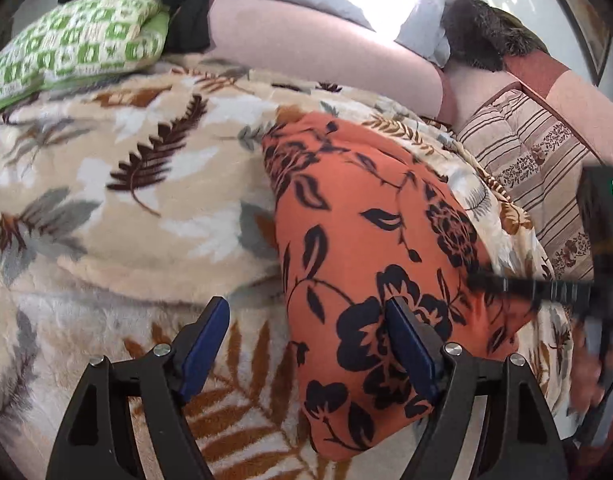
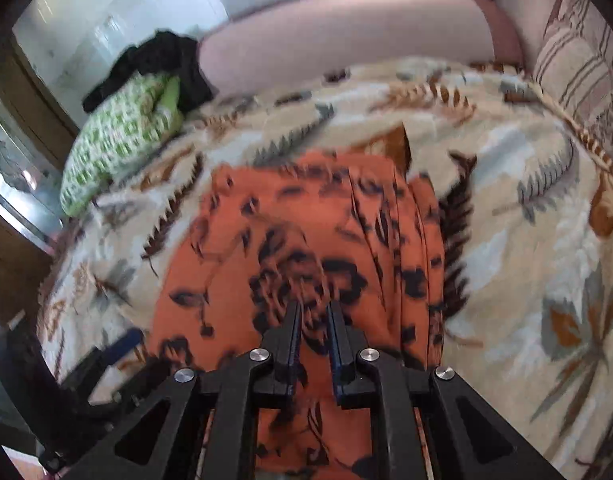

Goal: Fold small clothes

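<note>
The left hand-held gripper (image 1: pixel 308 344) stands wide open in the left wrist view, gripping nothing; one pad hangs over the blanket (image 1: pixel 106 200), the other over the near end of the orange garment (image 1: pixel 370 240). Likely it straddles the cloth's edge so as to take it for the next fold. The garment lies as a long folded strip on the blanket-covered bed, slanting away toward the pink cushion (image 1: pixel 326 48). At the right edge the other gripper shows as a dark blur.

In the right wrist view the right hand-held gripper (image 2: pixel 314 312) is nearly closed, with orange cloth showing in the narrow gap; I judge it pinches a fold of the garment (image 2: pixel 290 220), though blur leaves this unsure. The green pillow (image 2: pixel 122 140) lies well apart.
</note>
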